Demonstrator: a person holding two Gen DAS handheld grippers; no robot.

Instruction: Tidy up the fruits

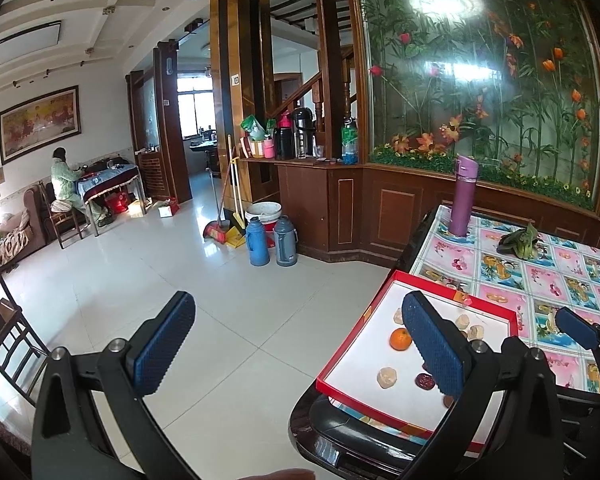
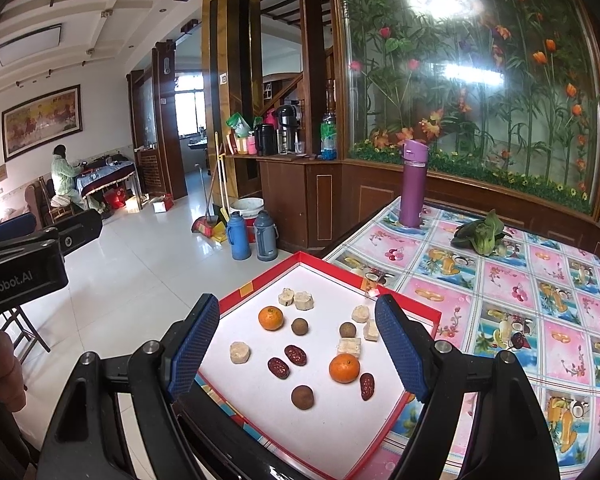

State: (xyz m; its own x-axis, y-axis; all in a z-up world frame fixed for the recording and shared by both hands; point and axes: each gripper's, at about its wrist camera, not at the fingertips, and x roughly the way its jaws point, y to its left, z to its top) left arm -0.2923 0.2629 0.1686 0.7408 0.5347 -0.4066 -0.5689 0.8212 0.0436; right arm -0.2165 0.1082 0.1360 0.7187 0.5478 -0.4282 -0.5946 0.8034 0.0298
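Observation:
A red-rimmed white tray [image 2: 416, 309] lies on the table's near left corner. In it are two tangerines [image 2: 271, 317] [image 2: 344, 368], three dark red dates [image 2: 278, 368], three brown round fruits [image 2: 302, 397] and several pale peeled pieces [image 2: 239, 352]. My right gripper [image 2: 300, 354] hangs open above the tray with nothing between its fingers. My left gripper [image 1: 300, 354] is open too, held off the table's left edge; its right finger [image 1: 434, 350] is over the tray [image 1: 352, 350], its left finger over the floor. One tangerine [image 1: 401, 339] shows beside that finger.
A purple flask [image 2: 413, 184] and a green leafy vegetable [image 2: 480, 234] sit at the far side of the patterned tablecloth [image 2: 540, 320]. Blue and grey thermos jugs [image 2: 252, 240] stand on the tiled floor. A person sits at a far table [image 1: 66, 184]. Wooden chair [image 1: 4, 332] at left.

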